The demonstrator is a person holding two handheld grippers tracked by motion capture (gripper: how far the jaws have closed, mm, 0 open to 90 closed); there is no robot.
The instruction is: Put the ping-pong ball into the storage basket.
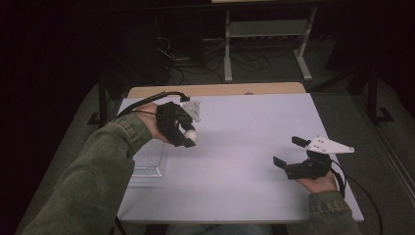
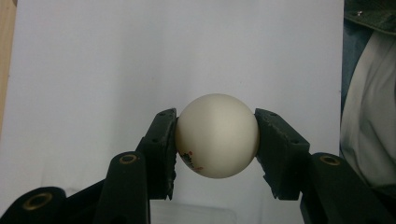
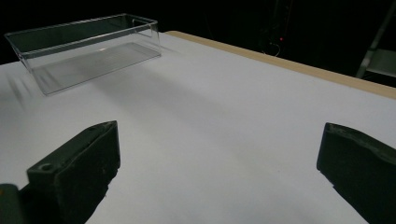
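A clear plastic tray (image 3: 91,49) lies on the white table (image 1: 235,161), near its left edge, partly hidden by the green sleeve (image 1: 93,181) in the high view. Above the table just beyond the tray, the left gripper (image 2: 215,140) is clamped on a cream ball (image 2: 217,135), a pad pressed against each side. A small red-and-black mark on the ball is too small to read. Well apart from the tray, the right gripper (image 3: 219,163) holds its jaws wide apart with nothing between them.

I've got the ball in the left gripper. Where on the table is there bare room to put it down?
The widest bare patch of the table lies between the left gripper holding the ball and the open right gripper. The clear tray crowds the near left edge.
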